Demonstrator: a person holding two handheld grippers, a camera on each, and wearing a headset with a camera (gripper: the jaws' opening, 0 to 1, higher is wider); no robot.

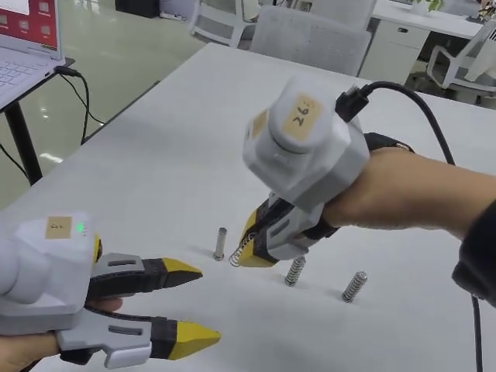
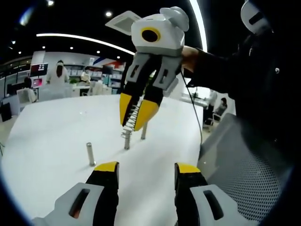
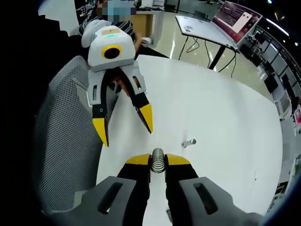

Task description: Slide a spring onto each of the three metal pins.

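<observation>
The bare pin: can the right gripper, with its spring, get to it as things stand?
Probably yes. The right gripper, shut on the spring, hangs just beside the bare pin with nothing between them; the open left gripper sits off to the side, out of the way.

Dull metal pin (image 1: pixel 221 243), shiny wire spring (image 3: pixel 158 160), smooth white tabletop (image 1: pixel 170 155), probably matt laminate

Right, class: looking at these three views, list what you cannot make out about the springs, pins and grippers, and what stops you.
Head view: the held spring is mostly hidden by the right gripper, so its length is unclear.
Left gripper view: the middle pin overlaps the held spring and is small and blurred.
Right gripper view: the bare pin is tiny and fisheye-tilted.
Head view: the left gripper is cut off by the bottom edge.
</observation>
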